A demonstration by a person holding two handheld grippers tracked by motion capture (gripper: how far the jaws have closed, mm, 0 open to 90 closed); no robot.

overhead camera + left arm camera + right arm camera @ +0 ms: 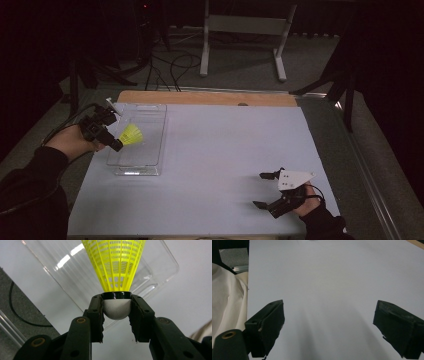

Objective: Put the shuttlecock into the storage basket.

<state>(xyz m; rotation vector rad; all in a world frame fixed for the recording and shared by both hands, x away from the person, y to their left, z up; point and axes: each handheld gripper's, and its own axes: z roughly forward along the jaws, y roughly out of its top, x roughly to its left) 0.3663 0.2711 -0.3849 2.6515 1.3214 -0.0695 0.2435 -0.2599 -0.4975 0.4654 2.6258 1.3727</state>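
Observation:
A yellow shuttlecock (131, 135) with a white cork base (117, 308) hangs over the clear plastic tray (145, 165) at the table's left. My left gripper (117, 145) is shut on the cork base, the yellow skirt (117, 262) pointing away over the tray (50, 285). At the front right of the white table my right gripper (263, 190) stands open just above the surface, jaws wide apart with nothing between them. The same gripper (329, 322) looks onto bare white tabletop.
The white tabletop (230, 145) spans the middle, with a wooden strip (210, 97) along its far edge. Cables (170, 67) and a metal stand (245, 30) lie on the floor beyond. A white cloth (224, 302) shows at the left of the right gripper view.

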